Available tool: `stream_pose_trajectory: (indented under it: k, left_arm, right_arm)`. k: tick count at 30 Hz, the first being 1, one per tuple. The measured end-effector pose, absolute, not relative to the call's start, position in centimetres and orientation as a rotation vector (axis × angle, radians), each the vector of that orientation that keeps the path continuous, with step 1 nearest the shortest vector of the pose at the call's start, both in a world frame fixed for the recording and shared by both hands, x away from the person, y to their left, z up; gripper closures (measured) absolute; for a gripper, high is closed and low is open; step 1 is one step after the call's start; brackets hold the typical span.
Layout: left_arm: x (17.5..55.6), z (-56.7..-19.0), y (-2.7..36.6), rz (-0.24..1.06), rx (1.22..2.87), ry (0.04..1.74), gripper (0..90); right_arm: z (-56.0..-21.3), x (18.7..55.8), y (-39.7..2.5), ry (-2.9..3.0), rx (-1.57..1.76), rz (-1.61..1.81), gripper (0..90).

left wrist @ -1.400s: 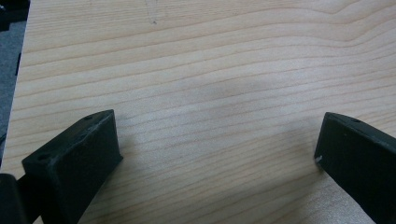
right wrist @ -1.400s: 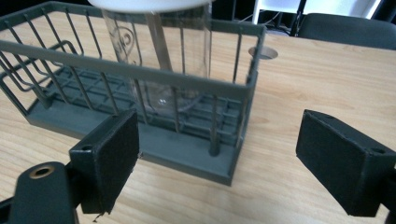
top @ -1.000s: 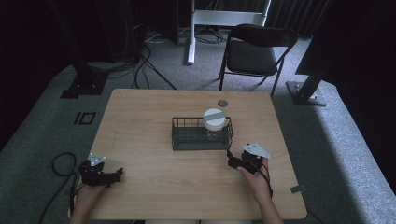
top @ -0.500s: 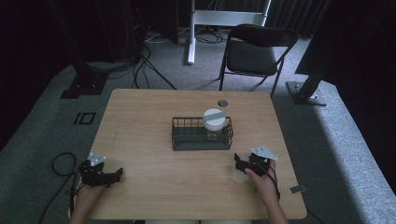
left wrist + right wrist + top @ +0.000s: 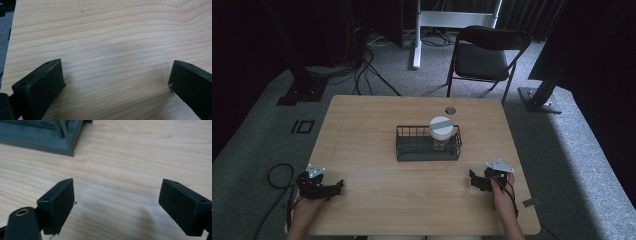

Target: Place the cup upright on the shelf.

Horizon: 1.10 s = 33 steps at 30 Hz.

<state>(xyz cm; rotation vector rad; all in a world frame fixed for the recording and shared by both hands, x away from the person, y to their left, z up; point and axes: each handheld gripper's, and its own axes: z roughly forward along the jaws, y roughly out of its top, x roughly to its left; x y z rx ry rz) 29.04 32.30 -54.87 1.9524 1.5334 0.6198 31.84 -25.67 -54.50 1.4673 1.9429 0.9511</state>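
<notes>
A dark wire basket point(image 5: 427, 143) stands mid-table with a clear glass jar point(image 5: 442, 132) under a white lid in its right end. My right gripper point(image 5: 474, 180) rests near the table's front right, open, with bare wood between its jaws point(image 5: 117, 200); a corner of the basket point(image 5: 62, 137) lies ahead of it to the left. My left gripper point(image 5: 334, 187) sits at the front left corner, also open over bare wood point(image 5: 115, 82). Both are well clear of the basket.
A small dark round disc point(image 5: 450, 110) lies on the table point(image 5: 362, 125) behind the basket. A folding chair point(image 5: 484, 55) stands beyond the far edge. Cables run across the floor at left point(image 5: 277, 172).
My right gripper has drawn back from the basket's right end toward the table's front right. The left gripper has stayed where it was.
</notes>
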Motion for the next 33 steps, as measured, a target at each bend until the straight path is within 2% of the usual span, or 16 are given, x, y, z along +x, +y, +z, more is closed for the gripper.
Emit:
stream_pose_trajectory:
  k: [33]
  left_arm:
    - [29.0,-54.9,32.3,0.620,1.953,1.533,0.1]
  right_arm:
    - [-55.2,31.9,-27.2,2.065,1.471,0.892,11.7]
